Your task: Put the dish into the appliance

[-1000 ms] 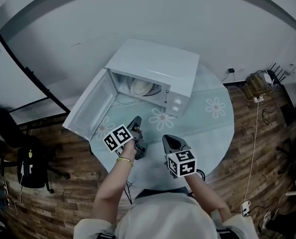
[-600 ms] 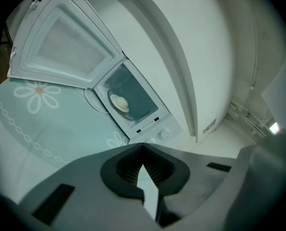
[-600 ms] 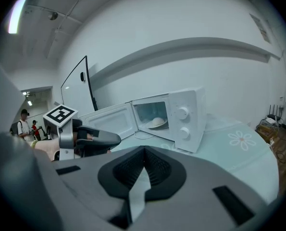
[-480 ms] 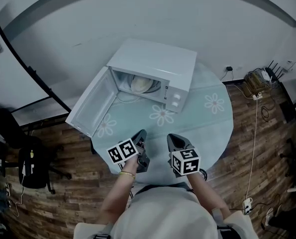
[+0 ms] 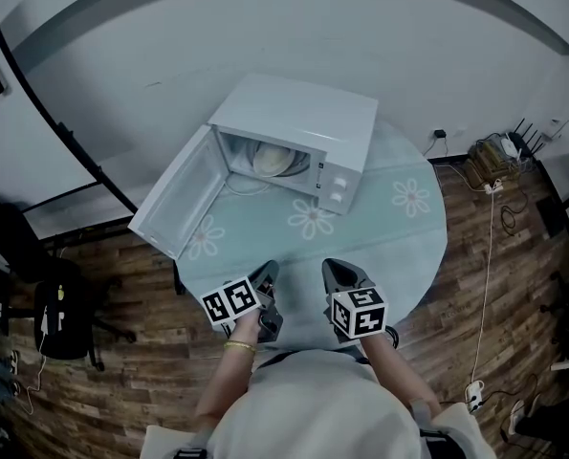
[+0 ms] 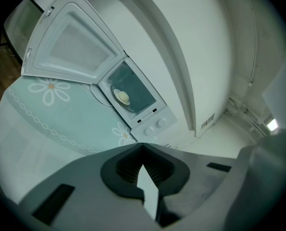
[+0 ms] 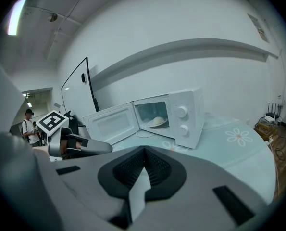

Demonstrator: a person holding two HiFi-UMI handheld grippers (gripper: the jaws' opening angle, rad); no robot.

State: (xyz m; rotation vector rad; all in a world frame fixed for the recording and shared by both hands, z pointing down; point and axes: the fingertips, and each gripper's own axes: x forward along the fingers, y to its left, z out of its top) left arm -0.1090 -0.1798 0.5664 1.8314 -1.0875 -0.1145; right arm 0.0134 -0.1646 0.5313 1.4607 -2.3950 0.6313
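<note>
Dish (image 5: 273, 163), pale, round: inside white box microwave (image 5: 298, 122), hinged door (image 5: 177, 204) open. Left hand-held gripper (image 5: 270, 272) and right hand-held gripper (image 5: 334, 269): pressed together, empty, well short of microwave. Probable next step: push door shut gently.

The left hand-held gripper (image 5: 266, 277) and the right hand-held gripper (image 5: 338, 273) were side by side, close before the person's body, both pointing forward and a little downward. The jaws of each were closed together (nothing stood between them). The left forearm (image 5: 229, 377) and the right forearm (image 5: 394, 371) were bent in.
</note>
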